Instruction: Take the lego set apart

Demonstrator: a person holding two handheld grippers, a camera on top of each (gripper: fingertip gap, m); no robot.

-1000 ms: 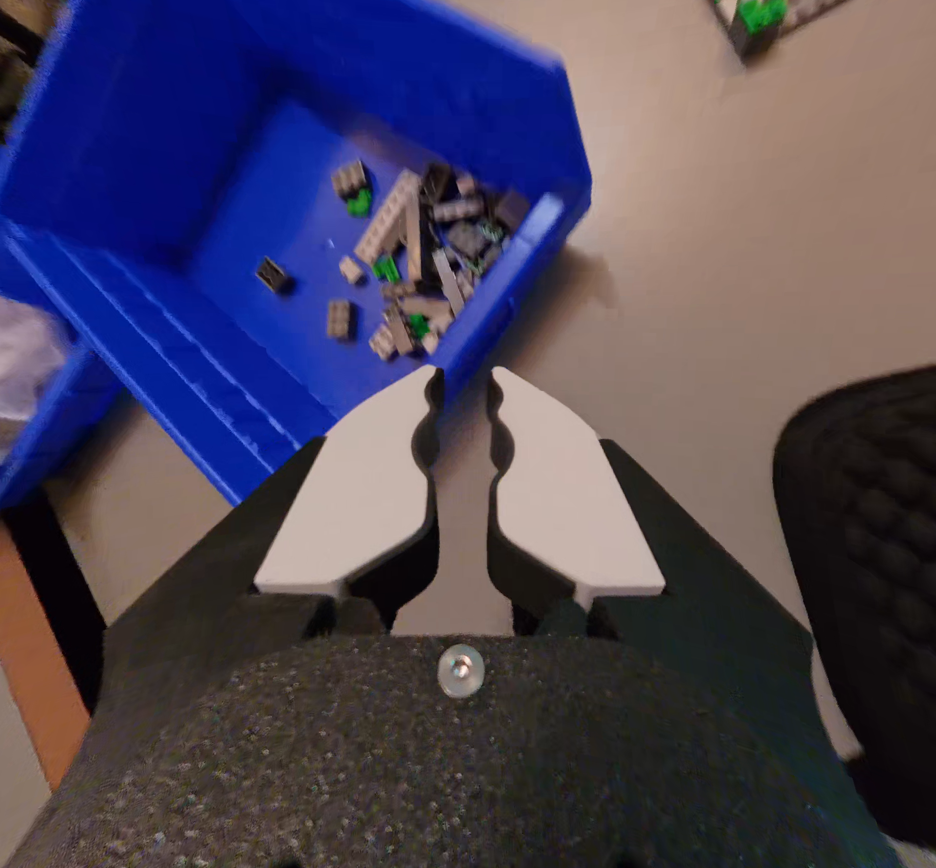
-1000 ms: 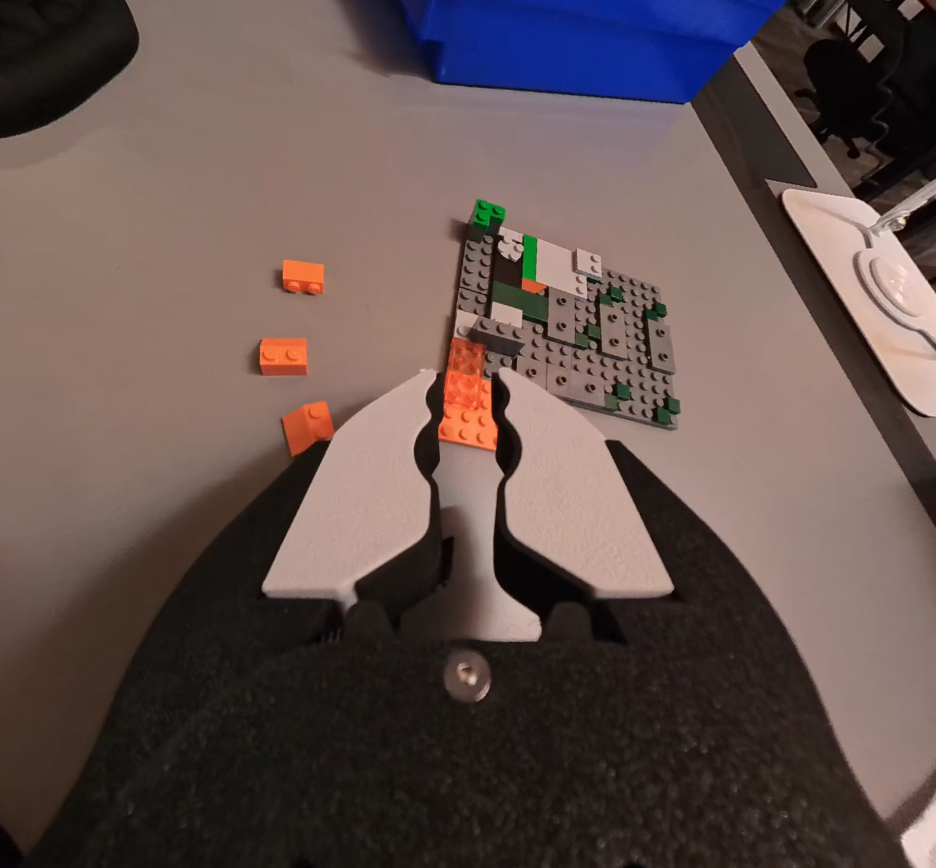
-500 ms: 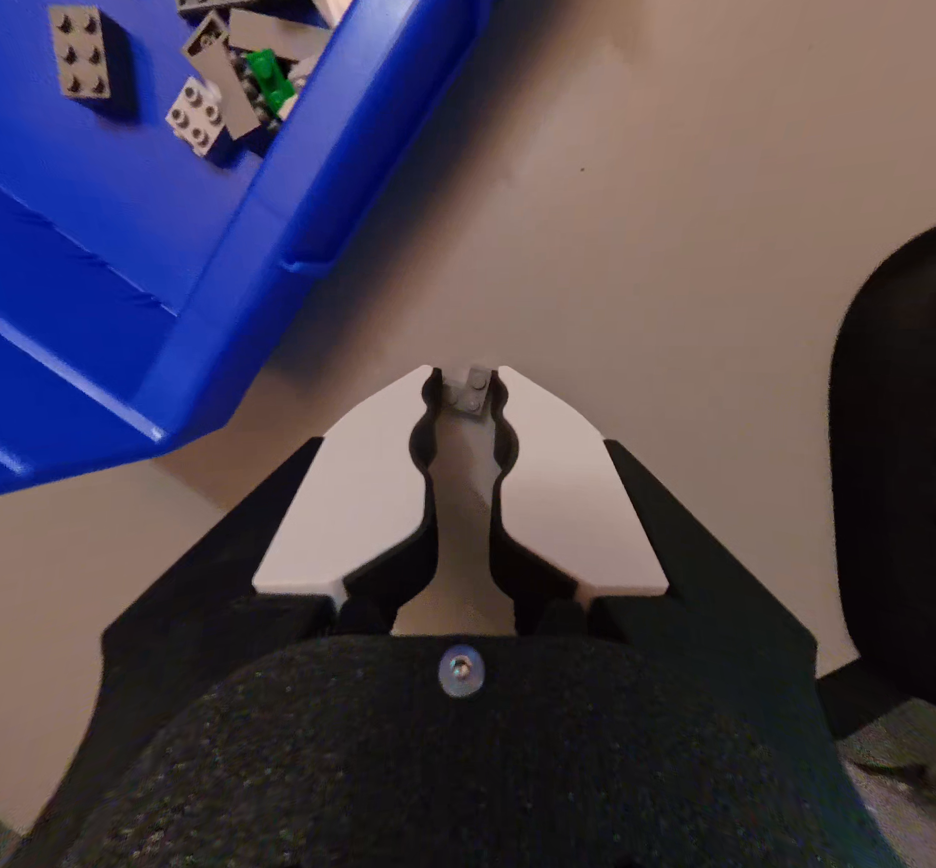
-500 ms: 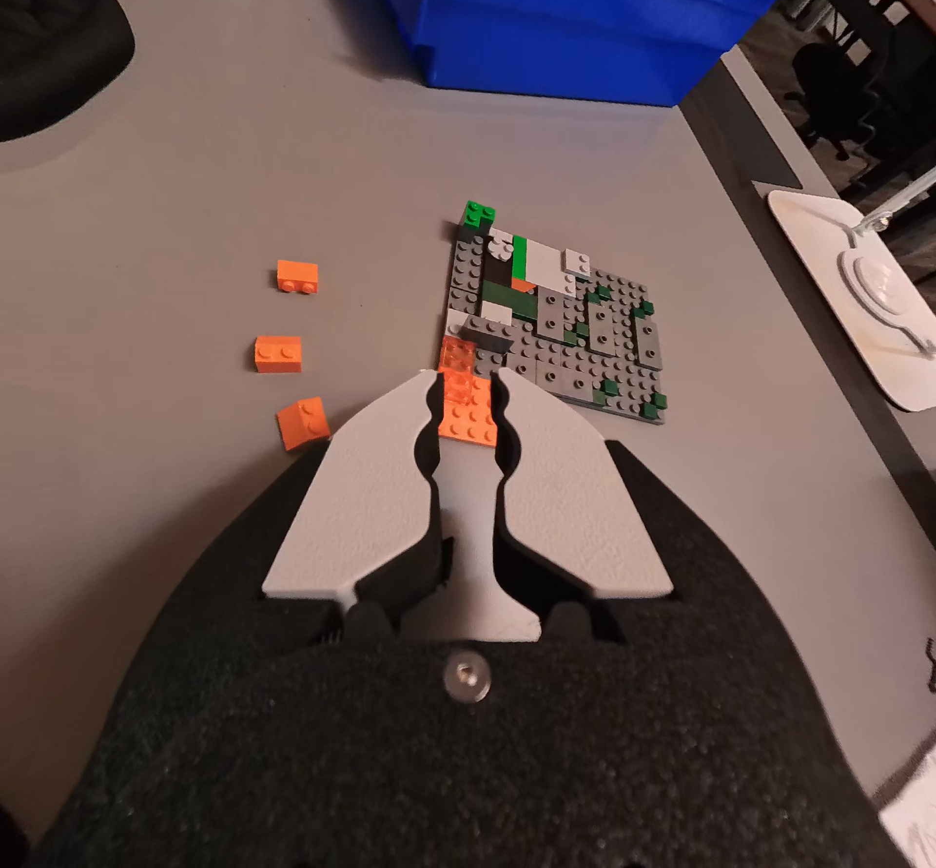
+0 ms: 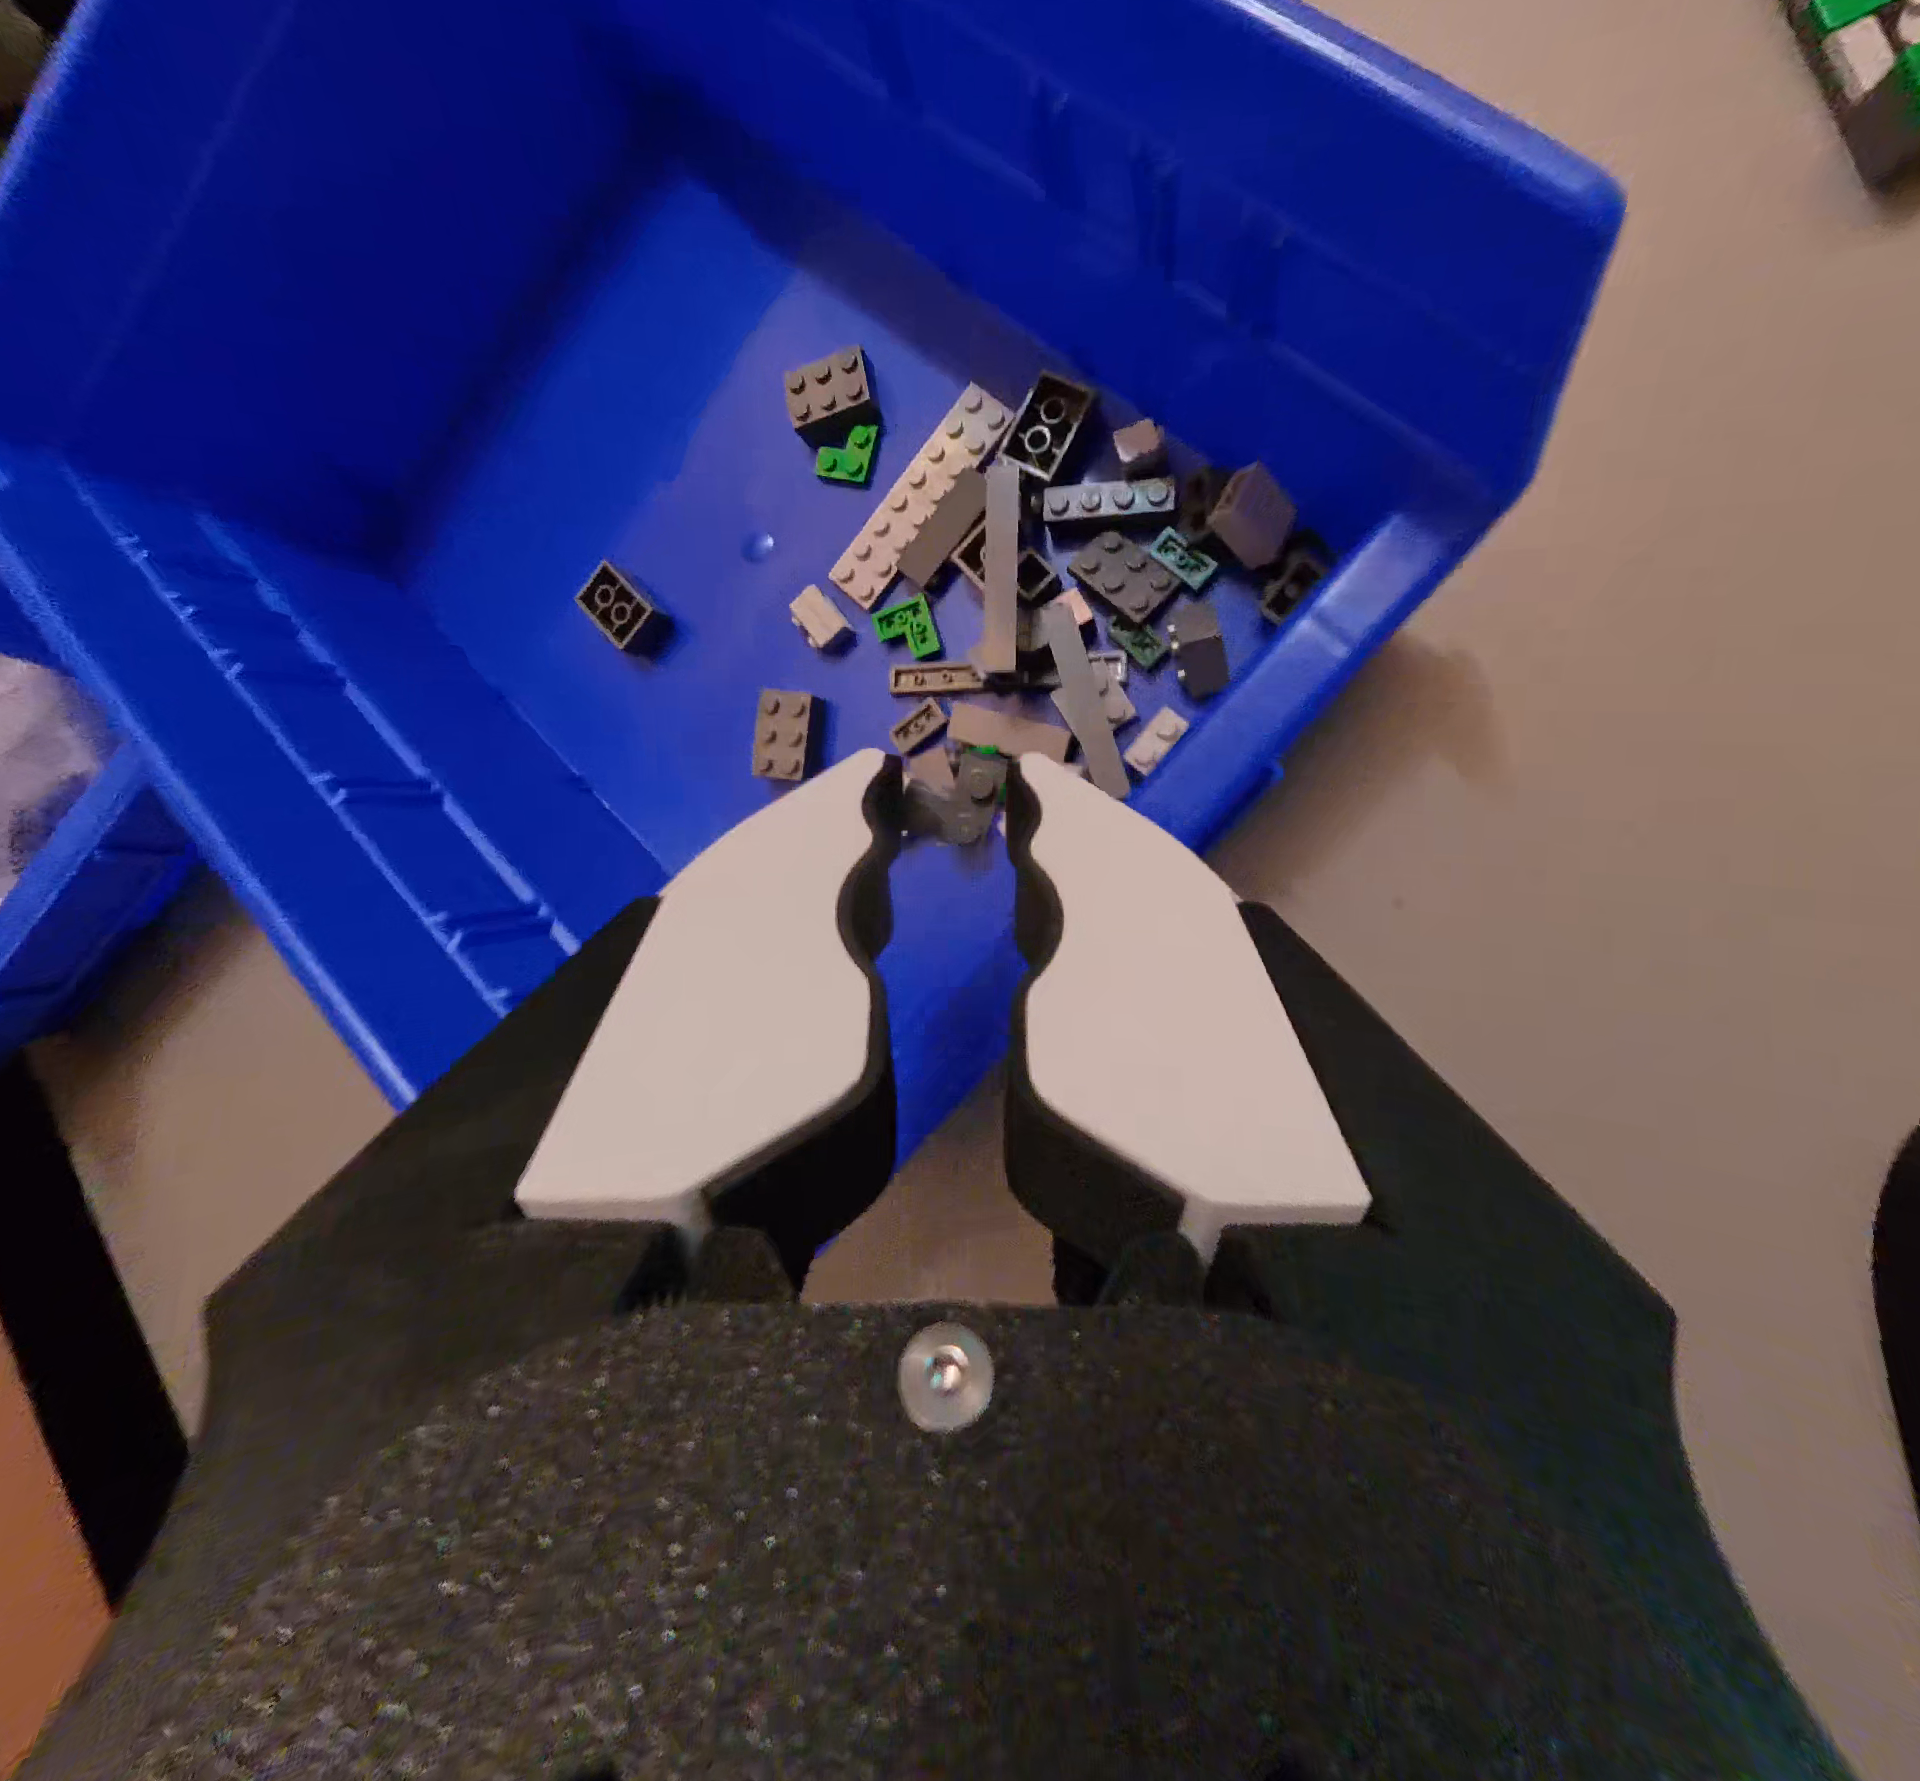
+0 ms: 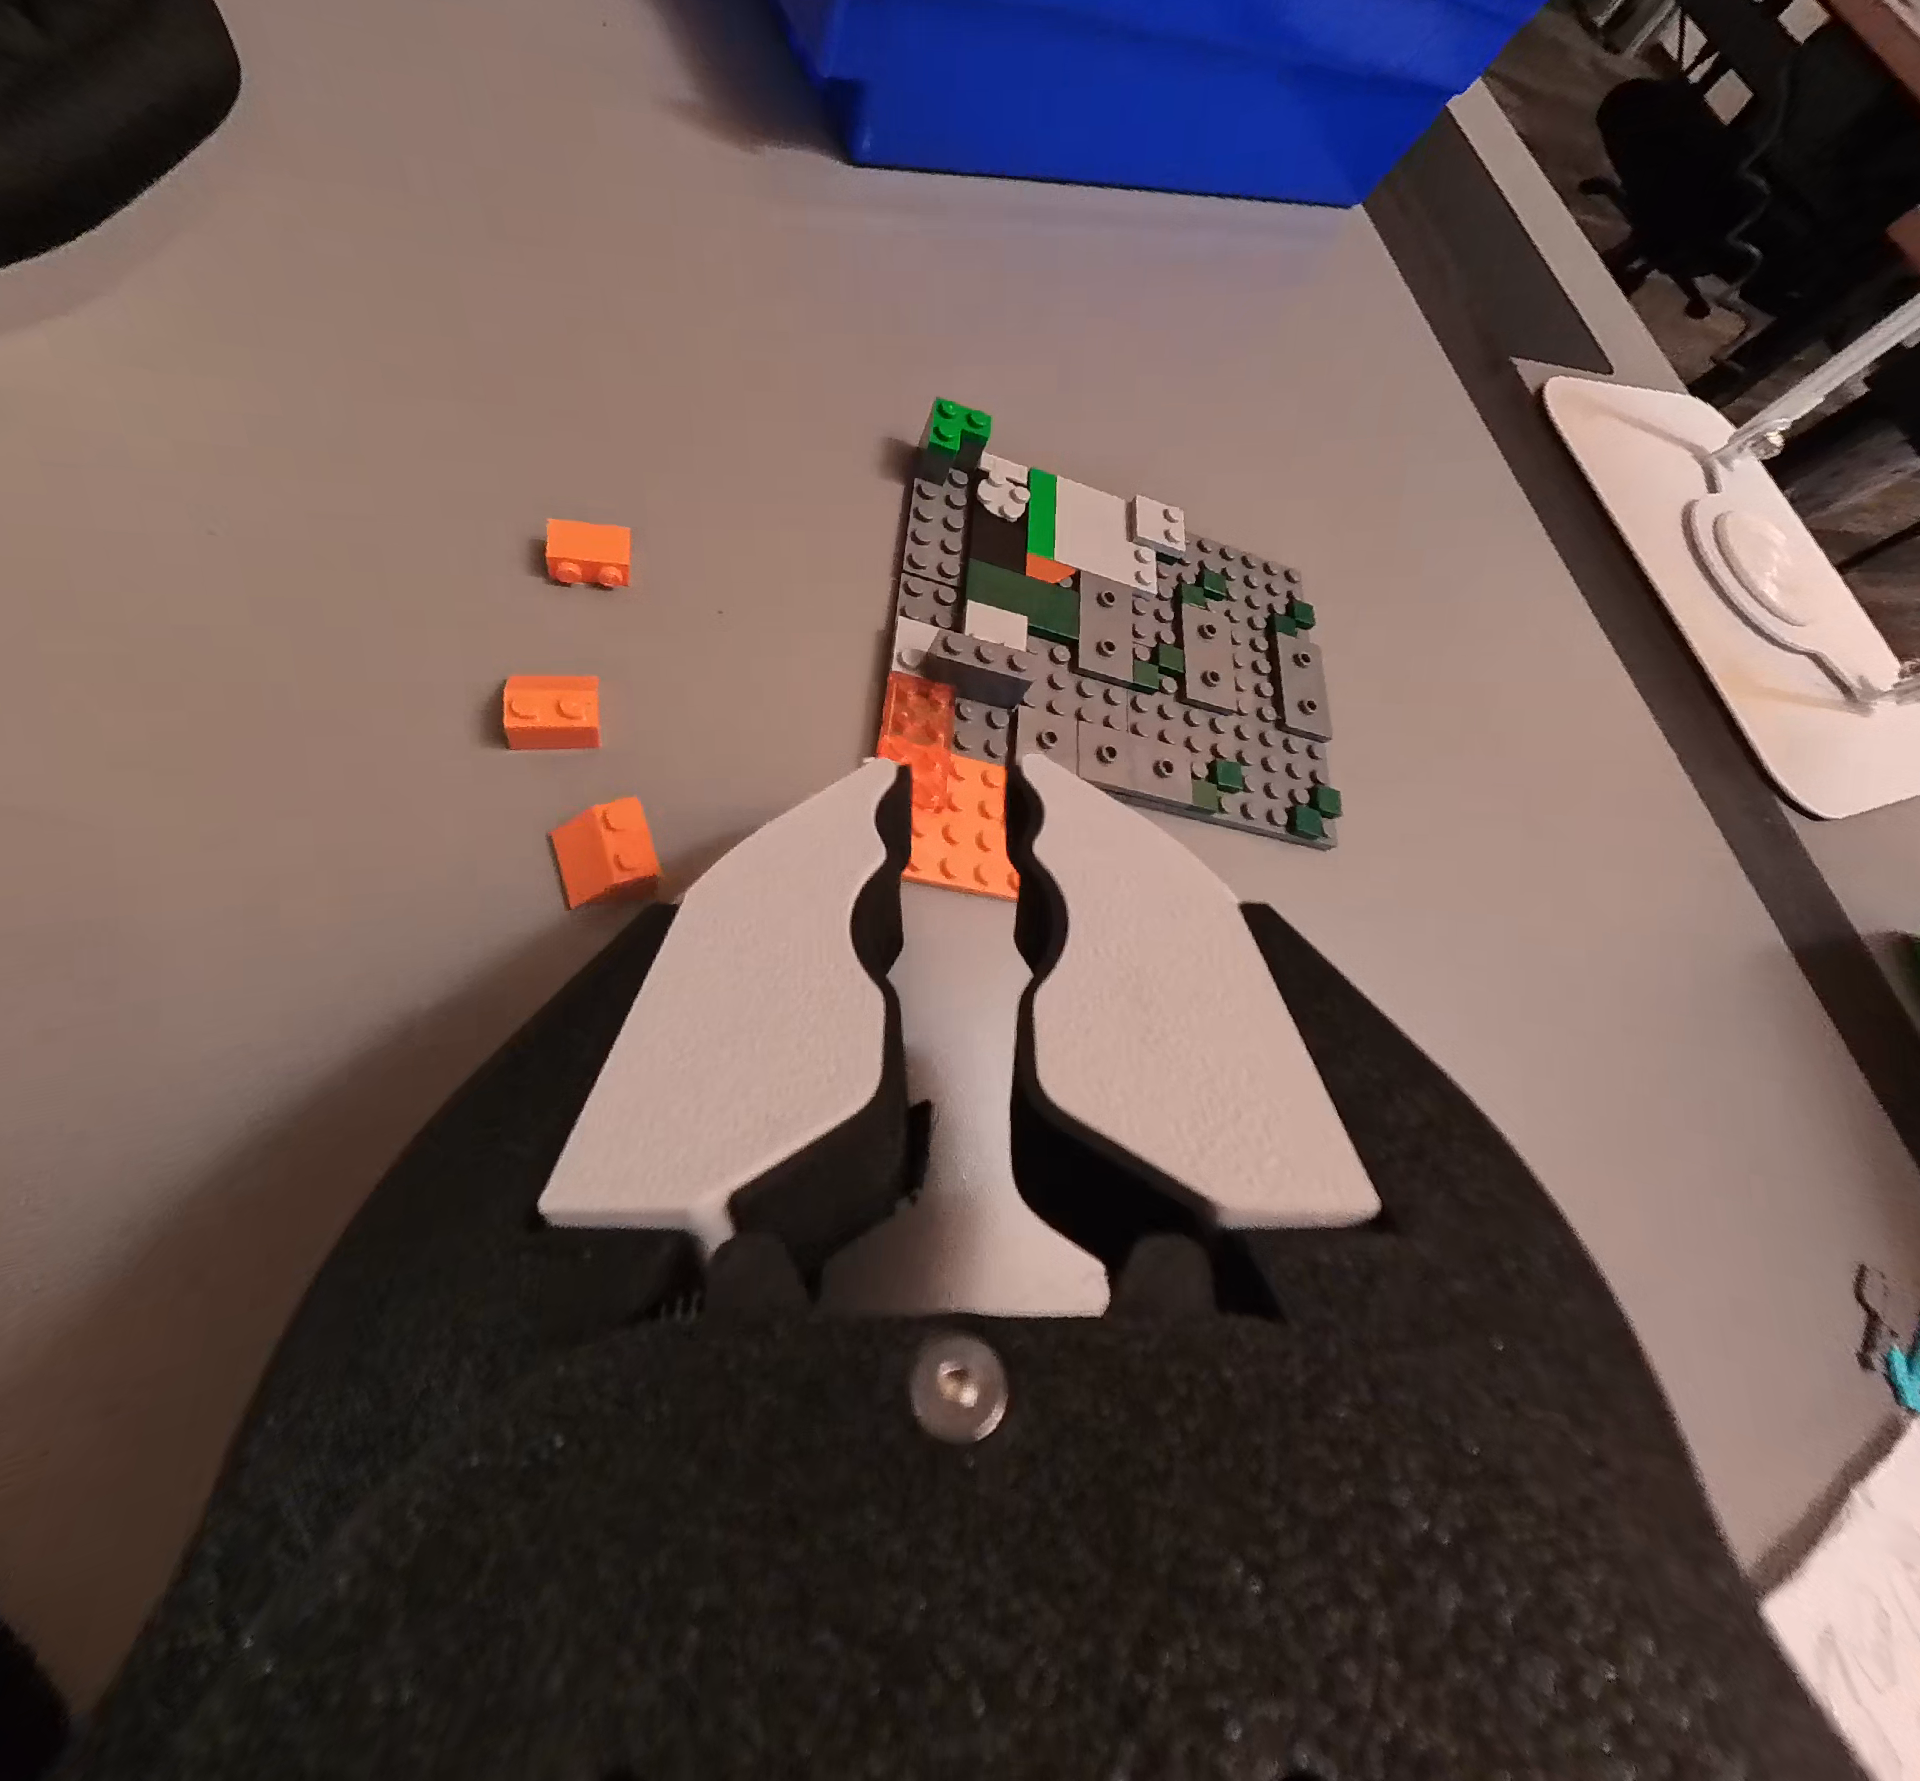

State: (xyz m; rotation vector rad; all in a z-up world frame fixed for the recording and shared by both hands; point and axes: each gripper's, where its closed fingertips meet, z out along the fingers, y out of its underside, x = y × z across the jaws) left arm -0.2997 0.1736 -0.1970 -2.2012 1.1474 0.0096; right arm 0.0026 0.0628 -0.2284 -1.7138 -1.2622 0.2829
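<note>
Left tongs (image 5: 948,775): above the near corner of the blue bin (image 5: 1039,121), tips a little apart; a small grey plate (image 5: 961,796) sits between them, but whether it is pinched or already loose cannot be told.
Blue bin: on the desk (image 5: 1558,900), tilted in view; a heap of loose pieces (image 5: 1049,568) in grey, black and green lies mostly toward its right corner.
Right tongs (image 6: 958,775): low over the desk, tips slightly spread, nothing between them, just above the orange corner plate (image 6: 961,838).
Lego set (image 6: 1112,651): flat on the desk, a grey studded base with green, white and orange parts attached.
Orange bricks (image 6: 551,711): three, loose on the desk, in a column left of the set and apart from it.
White stand (image 6: 1766,609): right desk edge.
</note>
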